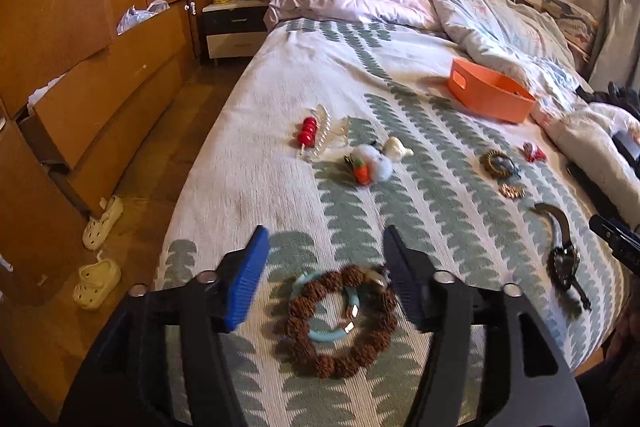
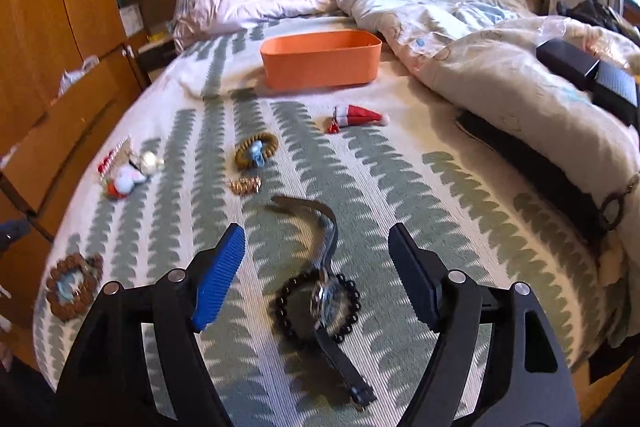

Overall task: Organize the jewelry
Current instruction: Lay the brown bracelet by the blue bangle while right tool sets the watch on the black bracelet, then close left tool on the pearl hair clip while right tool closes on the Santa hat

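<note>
My left gripper [image 1: 325,233] stands open over a brown bead bracelet [image 1: 340,323] and a light blue bangle [image 1: 328,335], which lie on the bedspread between its fingers, untouched. My right gripper [image 2: 316,227] is open above a black-strapped watch [image 2: 326,291] that lies across a black bead bracelet [image 2: 316,307]. An orange bin [image 2: 320,61] sits further up the bed. Between the grippers and the bin lie a tan bead bracelet [image 2: 256,155], gold earrings [image 2: 245,185], a Santa-hat clip [image 2: 358,115], red beads [image 1: 307,135] and a fluffy carrot clip [image 1: 370,165].
A rumpled duvet [image 2: 460,39] covers the head and right side of the bed, with black cases [image 2: 592,75] on it. A wooden wardrobe [image 1: 80,47] with open drawers, a nightstand [image 1: 234,27] and pale slippers [image 1: 100,251] on the floor stand to the left.
</note>
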Demonstrator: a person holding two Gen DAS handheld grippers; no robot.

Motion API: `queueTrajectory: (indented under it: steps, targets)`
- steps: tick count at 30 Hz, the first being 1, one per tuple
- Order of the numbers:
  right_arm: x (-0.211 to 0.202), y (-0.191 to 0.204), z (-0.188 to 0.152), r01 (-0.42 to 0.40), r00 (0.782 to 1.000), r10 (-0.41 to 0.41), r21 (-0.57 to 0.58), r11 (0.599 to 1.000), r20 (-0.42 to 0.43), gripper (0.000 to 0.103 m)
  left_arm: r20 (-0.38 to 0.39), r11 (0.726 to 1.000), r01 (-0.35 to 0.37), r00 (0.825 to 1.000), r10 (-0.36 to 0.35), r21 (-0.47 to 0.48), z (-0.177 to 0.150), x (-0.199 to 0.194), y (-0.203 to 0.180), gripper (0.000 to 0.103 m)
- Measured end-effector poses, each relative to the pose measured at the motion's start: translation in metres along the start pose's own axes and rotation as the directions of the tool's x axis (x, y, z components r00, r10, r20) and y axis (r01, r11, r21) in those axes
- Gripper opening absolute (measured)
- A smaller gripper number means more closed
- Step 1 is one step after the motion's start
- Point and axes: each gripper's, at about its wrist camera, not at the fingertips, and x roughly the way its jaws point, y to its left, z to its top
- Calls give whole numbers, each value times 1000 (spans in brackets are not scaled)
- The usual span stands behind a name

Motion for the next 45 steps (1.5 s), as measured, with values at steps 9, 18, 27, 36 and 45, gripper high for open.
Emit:
queueTrajectory:
  steps: [9,18,27,36,45]
  targets:
    - [38,4,28,-1,1000,1,-28,1000,26,76,-55,998,-55,997,53,-36,32,64,21,79]
    - [95,-11,68,33,999,-33,-43,999,-5,76,-57,996,-71,996,75,61,78,115,0,86]
    - [141,-27,101,15,999,-15,-5,1000,-40,76,-76,995,-40,996,47,91,108,159,-3,86]
    - [160,-29,102,29,997,-30,-18,999,-76,76,-70,991,40,997,-31,126,114,168,-12,86]
    - [169,-23,97,97,991,-105,-97,991,-86,76,-117,991,43,993,-28,130,111,186,-19,82]
